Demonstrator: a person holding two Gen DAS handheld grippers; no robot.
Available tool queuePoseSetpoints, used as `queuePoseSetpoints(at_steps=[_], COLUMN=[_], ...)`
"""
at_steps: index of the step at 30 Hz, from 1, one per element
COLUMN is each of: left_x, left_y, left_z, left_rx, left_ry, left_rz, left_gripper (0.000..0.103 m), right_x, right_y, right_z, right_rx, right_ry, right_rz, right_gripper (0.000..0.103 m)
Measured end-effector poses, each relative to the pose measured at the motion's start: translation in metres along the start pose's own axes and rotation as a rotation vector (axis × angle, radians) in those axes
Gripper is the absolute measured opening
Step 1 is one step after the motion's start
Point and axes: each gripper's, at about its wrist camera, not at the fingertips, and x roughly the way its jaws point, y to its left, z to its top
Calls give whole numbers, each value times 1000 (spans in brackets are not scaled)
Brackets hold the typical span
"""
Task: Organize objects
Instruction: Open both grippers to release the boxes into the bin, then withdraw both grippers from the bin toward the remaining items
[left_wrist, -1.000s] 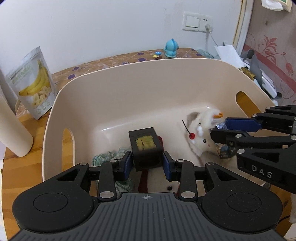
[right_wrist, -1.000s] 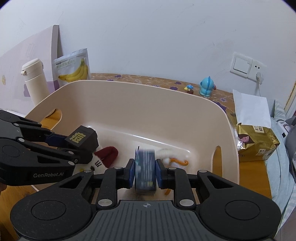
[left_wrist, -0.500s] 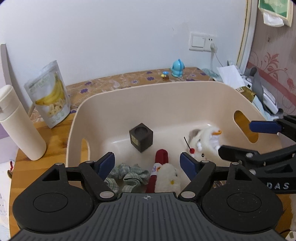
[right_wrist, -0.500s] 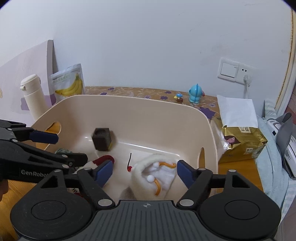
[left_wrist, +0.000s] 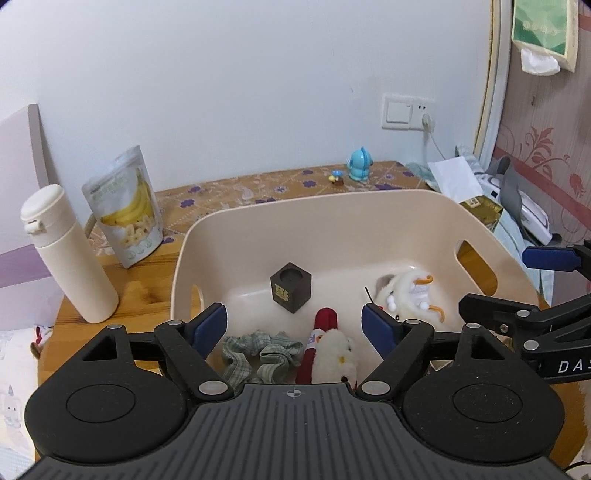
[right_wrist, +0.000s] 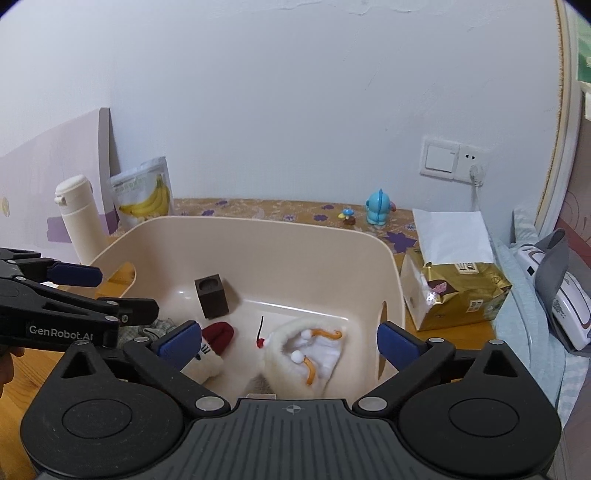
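2 grippers, left (left_wrist: 293, 325) and right (right_wrist: 290, 341), fingers opening, nothing between them, above the bin (left_wrist: 332, 206); bottle (left_wrist: 68, 254) lies nearer left.

1. Cream bottle (left_wrist: 70, 254) upright near the tabletop (left_wrist: 147, 291) left edge.
2. Banana-chip pouch (left_wrist: 127, 206) upright just beside it, toward the back edge.
3. Blue figurine (left_wrist: 360, 164) and small flower toy (left_wrist: 337, 179) at the back edge.
4. Gold packet (right_wrist: 458, 291) with white bag (right_wrist: 452, 236) at the right edge.
5. Wall switch and socket (right_wrist: 454, 162) above.
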Motion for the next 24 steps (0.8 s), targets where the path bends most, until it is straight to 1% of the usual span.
queuePoseSetpoints(at_steps=[8,10,15,24], left_x=[-24,-29,-40,-48], left_y=[-7,-9,-8,-14], left_z=[-10,-15,-27,-50], left_rx=[1,-2,-19,-26], left_ry=[-30,-33,-42,-38], left_rz=[12,16,21,32], left_gripper=[83,85,87,88], right_x=[-22,-27,-38,-55], right_y=[-7,-9,-14,-22], right_z=[-9,-12,-20,-43], right_rx=[21,24,22,12], right_ry=[-29,-32,-26,-21], right_rz=[-14,-13,-8,-34], right_gripper=[103,103,103,103])
